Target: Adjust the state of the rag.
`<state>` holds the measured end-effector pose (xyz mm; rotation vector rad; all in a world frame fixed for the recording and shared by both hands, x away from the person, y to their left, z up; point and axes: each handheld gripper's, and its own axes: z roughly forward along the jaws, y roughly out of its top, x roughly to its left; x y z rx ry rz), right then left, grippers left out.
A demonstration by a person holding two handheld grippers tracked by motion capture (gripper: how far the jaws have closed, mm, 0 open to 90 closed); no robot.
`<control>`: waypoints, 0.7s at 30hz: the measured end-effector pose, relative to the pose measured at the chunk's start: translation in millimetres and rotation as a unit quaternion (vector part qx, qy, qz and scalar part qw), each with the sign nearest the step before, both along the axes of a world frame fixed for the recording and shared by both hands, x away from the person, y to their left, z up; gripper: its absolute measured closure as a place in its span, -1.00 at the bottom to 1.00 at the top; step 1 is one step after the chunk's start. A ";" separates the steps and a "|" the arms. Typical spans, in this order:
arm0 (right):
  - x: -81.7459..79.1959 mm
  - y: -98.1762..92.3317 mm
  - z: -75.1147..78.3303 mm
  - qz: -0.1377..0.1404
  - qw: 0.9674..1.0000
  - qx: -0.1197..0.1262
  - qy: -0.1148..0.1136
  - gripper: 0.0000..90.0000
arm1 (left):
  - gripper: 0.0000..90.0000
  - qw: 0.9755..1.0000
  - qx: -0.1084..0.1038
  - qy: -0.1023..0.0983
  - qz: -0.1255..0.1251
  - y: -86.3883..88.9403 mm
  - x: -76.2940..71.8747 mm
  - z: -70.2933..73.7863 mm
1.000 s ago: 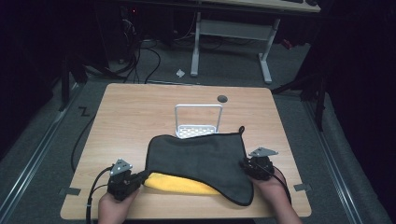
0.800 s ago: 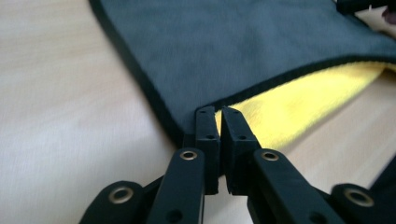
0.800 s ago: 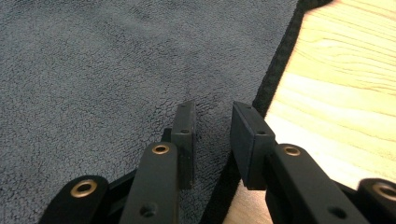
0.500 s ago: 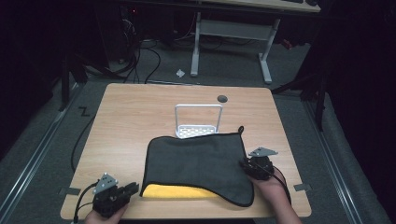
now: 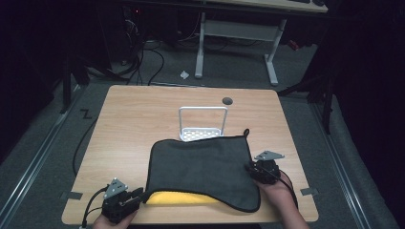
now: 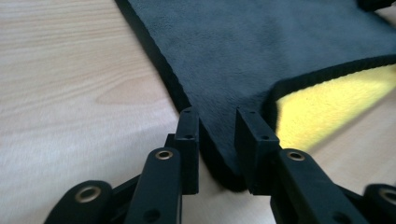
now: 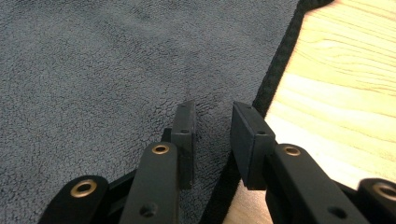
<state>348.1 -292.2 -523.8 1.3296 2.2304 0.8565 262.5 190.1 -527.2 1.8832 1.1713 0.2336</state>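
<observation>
A dark grey cloth (image 5: 200, 167) lies flat on the wooden table (image 5: 143, 109), with its yellow underside (image 5: 176, 198) showing along the near edge. At the cloth's near left corner sits my left gripper (image 5: 139, 194); its jaws have just been opening. In the left gripper view the corner of the cloth (image 6: 261, 51) lies between the parted jaws of the left gripper (image 6: 217, 121), beside the yellow underside (image 6: 336, 102), and the pads do not press it. My right gripper (image 5: 249, 168) rests at the cloth's right edge. In the right gripper view the right gripper (image 7: 212, 114) is open over the hem of the cloth (image 7: 93, 60).
A small white wire rack (image 5: 203, 125) stands just beyond the cloth's far edge. A round cable hole (image 5: 227, 100) sits near the table's far side. The near table edge runs close behind both hands. Dark floor, cables and another desk's legs lie past the table.
My left gripper has drawn back toward the near left of the table and let go of the cloth corner, its jaws now apart. The right gripper has kept still.
</observation>
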 end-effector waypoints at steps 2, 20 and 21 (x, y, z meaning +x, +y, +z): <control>0.0 0.1 0.1 0.000 1.000 0.000 0.000 0.60 | 0.52 1.000 0.005 0.008 -0.001 1.8 -5.0 -3.0; -2.1 31.7 -1.8 0.054 0.998 -0.022 -0.022 0.29 | 0.29 0.997 0.074 -0.019 -0.015 -42.2 82.6 2.7; -2.3 31.1 -2.4 0.055 0.998 -0.021 -0.025 0.28 | 0.29 0.996 0.090 -0.018 -0.016 -46.8 89.0 0.0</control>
